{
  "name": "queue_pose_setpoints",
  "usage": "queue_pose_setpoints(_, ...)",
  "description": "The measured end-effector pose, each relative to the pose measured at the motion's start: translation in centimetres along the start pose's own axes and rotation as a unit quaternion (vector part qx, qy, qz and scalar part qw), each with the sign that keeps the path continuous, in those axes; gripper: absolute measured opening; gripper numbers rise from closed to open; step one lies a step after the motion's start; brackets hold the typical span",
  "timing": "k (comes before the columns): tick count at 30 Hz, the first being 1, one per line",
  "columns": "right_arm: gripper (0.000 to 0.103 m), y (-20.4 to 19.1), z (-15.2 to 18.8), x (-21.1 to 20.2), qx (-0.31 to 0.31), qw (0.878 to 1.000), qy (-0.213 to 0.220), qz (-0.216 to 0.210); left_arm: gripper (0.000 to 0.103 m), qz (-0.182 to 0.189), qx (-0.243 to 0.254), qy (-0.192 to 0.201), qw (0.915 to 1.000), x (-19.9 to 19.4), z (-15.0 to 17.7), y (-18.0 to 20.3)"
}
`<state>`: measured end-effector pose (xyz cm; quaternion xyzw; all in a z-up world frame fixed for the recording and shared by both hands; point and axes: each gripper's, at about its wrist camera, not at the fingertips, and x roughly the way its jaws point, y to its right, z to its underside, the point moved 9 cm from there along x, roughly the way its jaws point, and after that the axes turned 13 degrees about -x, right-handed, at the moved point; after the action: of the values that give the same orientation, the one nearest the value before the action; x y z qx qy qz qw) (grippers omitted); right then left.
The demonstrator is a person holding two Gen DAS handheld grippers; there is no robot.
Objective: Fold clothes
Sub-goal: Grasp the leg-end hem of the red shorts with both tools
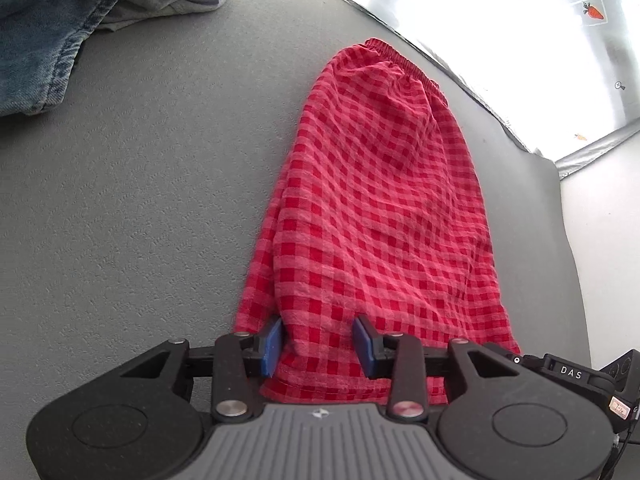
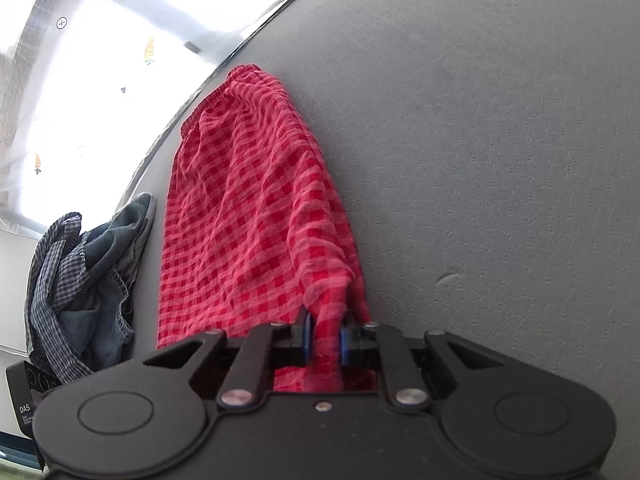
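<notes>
A grey textured surface (image 1: 140, 200) fills most of both views, bordered in the upper part of each frame by a bright, washed-out sheet printed with small carrots.

On it lies the red checked garment (image 1: 380, 208), stretched lengthways from its gathered elastic waistband, near the surface's far edge at the top centre of the frame, down to the hem at the bottom, where both tools meet it. It looks already halved along its length, so the hem is probably being taken in order to carry it up toward the waistband for the next fold.

A heap of denim clothes (image 1: 60, 32) sits in the upper left of the left wrist view, well apart from the red piece. The right wrist view shows the same heap (image 2: 92, 280) at lower left and reveals a blue plaid garment (image 2: 56, 264) draped over it, which the other view does not show.

The left hand-held gripper (image 1: 318, 342) straddles the hem with its blue pads spread and cloth lying flat between them; it does not appear to be clamping. The right hand-held gripper (image 2: 325, 340) is pressed together on a bunched pinch of the hem, and the fabric ridges upward from that point. That tension line is visible only in the right wrist view; the left one shows the flatter side.
</notes>
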<state>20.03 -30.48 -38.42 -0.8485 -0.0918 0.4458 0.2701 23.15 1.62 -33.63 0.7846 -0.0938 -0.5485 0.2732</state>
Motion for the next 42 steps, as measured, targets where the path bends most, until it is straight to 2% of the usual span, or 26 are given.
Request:
queue_pose_setpoints(3,0.015,0.3,0.2,-0.2,0.001,1.0,-0.002,0.003,0.039,-0.045,0.059,0.026,0.9969,-1.2,-0.2,0.4)
queue_pose_setpoints(15,0.02,0.6,0.3,-0.3,0.007,1.0,-0.001,0.008,0.046,-0.075,0.101,0.006,0.9921,0.2,0.5,-0.7)
queue_pose_setpoints(19,0.022,0.7,0.2,-0.2,0.016,1.0,0.004,0.0,0.047,-0.055,0.081,0.004,0.9952,0.4,0.5,-0.6)
queue_pose_setpoints(23,0.022,0.3,0.1,0.0,0.016,1.0,0.006,-0.003,0.047,-0.035,0.04,0.002,0.9986,0.4,0.1,-1.1)
queue_pose_setpoints(25,0.022,-0.1,0.2,0.1,0.013,1.0,0.004,-0.008,0.045,-0.032,0.025,-0.005,0.9992,0.4,0.0,-1.2)
queue_pose_setpoints(28,0.022,-0.6,0.4,0.4,0.008,1.0,0.0,-0.011,0.029,-0.045,0.033,-0.026,0.9981,0.7,0.1,-1.0)
queue_pose_setpoints(29,0.022,-0.6,0.4,0.4,0.008,1.0,0.0,-0.011,0.021,-0.046,0.031,-0.032,0.998,0.9,0.1,-0.9)
queue_pose_setpoints(31,0.018,-0.6,0.3,0.5,0.008,1.0,-0.001,-0.01,0.015,-0.044,0.023,-0.035,0.9982,1.2,0.2,-0.8)
queue_pose_setpoints(33,0.011,-0.5,0.2,0.7,0.003,1.0,-0.004,-0.003,0.003,-0.04,0.014,-0.037,0.9984,1.4,0.2,-0.6)
queue_pose_setpoints(36,0.006,-0.6,-0.2,0.4,-0.01,1.0,0.001,0.009,0.002,-0.038,0.004,-0.036,0.9986,1.6,0.3,-0.3)
queue_pose_setpoints(39,0.004,-0.9,-0.5,-0.8,-0.013,1.0,0.009,0.006,0.001,-0.051,0.016,-0.028,0.9982,0.8,0.6,0.1)
queue_pose_setpoints(42,0.002,-1.3,-0.6,-3.0,-0.028,0.999,0.025,0.011,0.001,-0.037,0.011,-0.04,0.9985,-0.7,1.3,0.5)
